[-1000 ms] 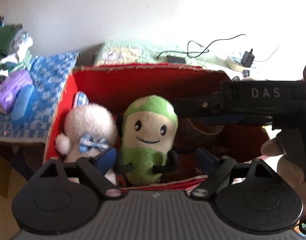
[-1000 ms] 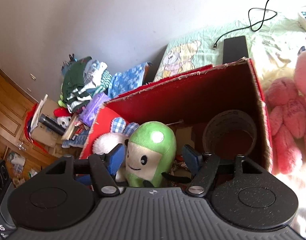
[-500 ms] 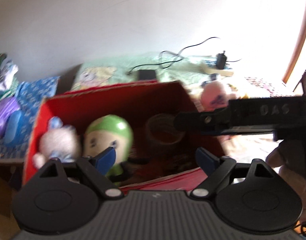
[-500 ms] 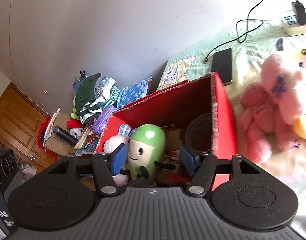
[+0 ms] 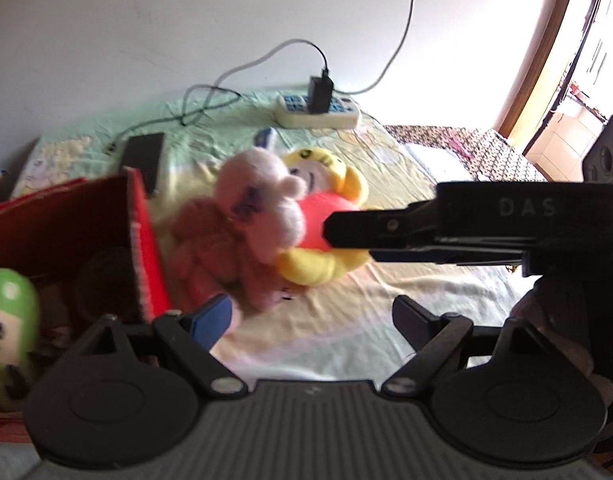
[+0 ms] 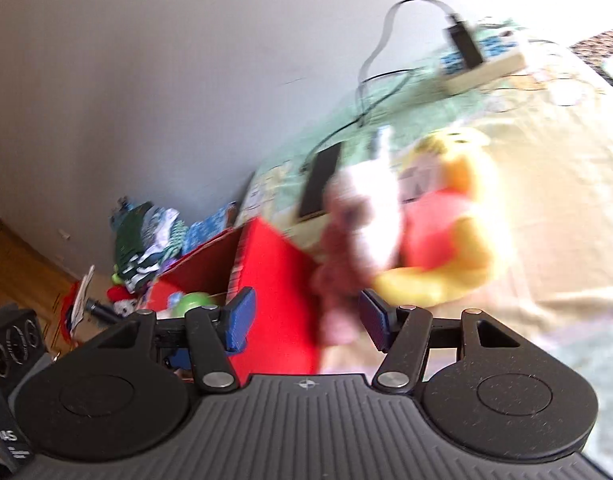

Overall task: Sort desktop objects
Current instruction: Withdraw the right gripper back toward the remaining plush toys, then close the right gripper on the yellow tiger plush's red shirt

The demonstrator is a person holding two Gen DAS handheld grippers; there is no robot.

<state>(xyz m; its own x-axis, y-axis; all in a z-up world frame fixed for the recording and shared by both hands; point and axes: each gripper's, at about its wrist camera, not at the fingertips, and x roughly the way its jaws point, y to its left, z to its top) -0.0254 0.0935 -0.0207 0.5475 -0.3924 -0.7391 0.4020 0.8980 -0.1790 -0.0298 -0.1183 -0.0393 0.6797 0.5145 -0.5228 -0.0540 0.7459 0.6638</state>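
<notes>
1. Pink plush toy just beside the right-hand wall of the red box, on the pale bedsheet; long axis roughly up-and-down in the left wrist view, pale head at the top, darker pink body and legs trailing down toward the camera.
2. Fuzzy and soft-looking, light pink on the head, a dusty rose lower down; face too blurred to make out.
3. Touching its right side, a yellow plush with a red-orange belly and a round yellow head behind the pink one.
4. Same pair in the right wrist view, badly smeared: pink plush toy against the red box, yellow plush to its right.
5. Inside the box, at the far left edge of the left wrist view, a green plush with a cream smiling face, upright; next to it a dark round ring near the box wall.
6. Left gripper spread wide, blue pads apart, nothing between them; pink toy's feet just beyond the left pad.
7. Right gripper likewise wide apart and empty, the pink toy's lower end showing between the pads; also seen from the side in the left wrist view as a black bar across the yellow plush.
8. Farther back on the bed: a power strip with a black charger plugged in, and a dark phone.
</notes>
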